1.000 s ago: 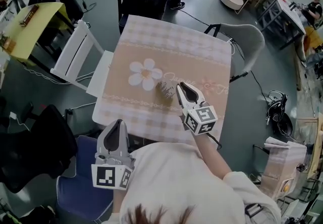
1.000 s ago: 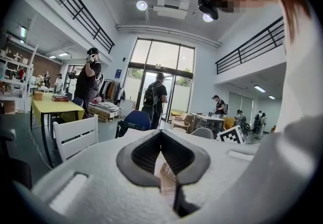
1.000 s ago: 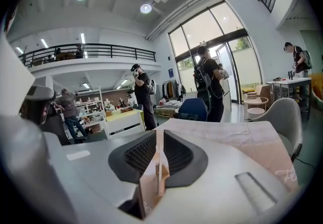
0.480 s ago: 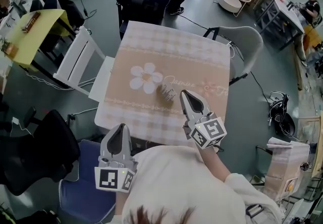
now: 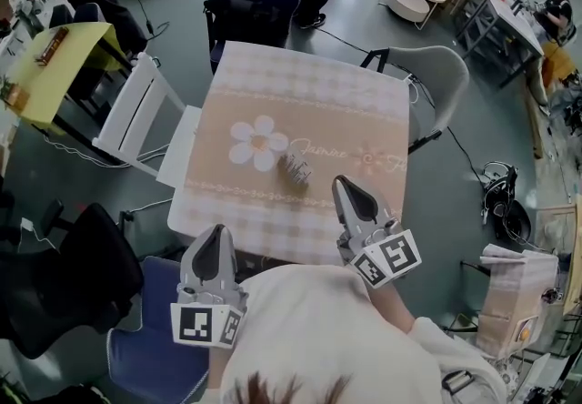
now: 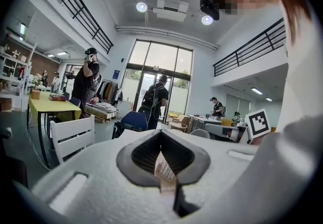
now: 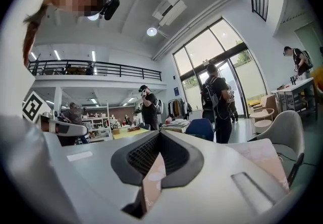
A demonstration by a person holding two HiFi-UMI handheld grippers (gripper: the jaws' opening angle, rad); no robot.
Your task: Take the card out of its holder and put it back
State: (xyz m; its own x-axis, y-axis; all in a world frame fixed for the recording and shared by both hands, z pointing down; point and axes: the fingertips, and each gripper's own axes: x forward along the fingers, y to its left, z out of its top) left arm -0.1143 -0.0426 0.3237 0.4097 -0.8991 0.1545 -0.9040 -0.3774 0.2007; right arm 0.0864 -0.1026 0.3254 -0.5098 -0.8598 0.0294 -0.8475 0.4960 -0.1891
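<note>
white chair: left of the holder, off the table's left edge. Not in play.
left gripper: near-left of the holder and well apart from it, at the table's near edge. Fingers are together at the tips. Through the slit we see only a thin pink strip, which we read as the cloth below, not a held thing. We judge it's parked there so the other side can work alone.
flower print: on the cloth, just left of the holder and a bit to the far side.
cloth: pink checked, covers the table under the holder. We see nothing else on it.
holder: small grey-white thing standing about mid-cloth, untouched. Too small for us to split card from holder.
card: no view shows it in either gripper, so we judge it sits in the holder. We can't confirm that by eye.
right gripper: near-right of the holder, with a clear gap and no contact. Fingers are closed right up. The slit shows the same pink strip with pale blotches, which we take for cloth pattern. Nothing sticks out past the tips.
grey chair: far-right of the holder, off the table's corner. Unused.
stage: both grippers are empty and back toward the person, with the holder alone on the cloth. We read this as between steps or finished, not mid-pull.
next reach: the holder is small and light-looking, so we'd guess a sideways nudge could tip it.
</note>
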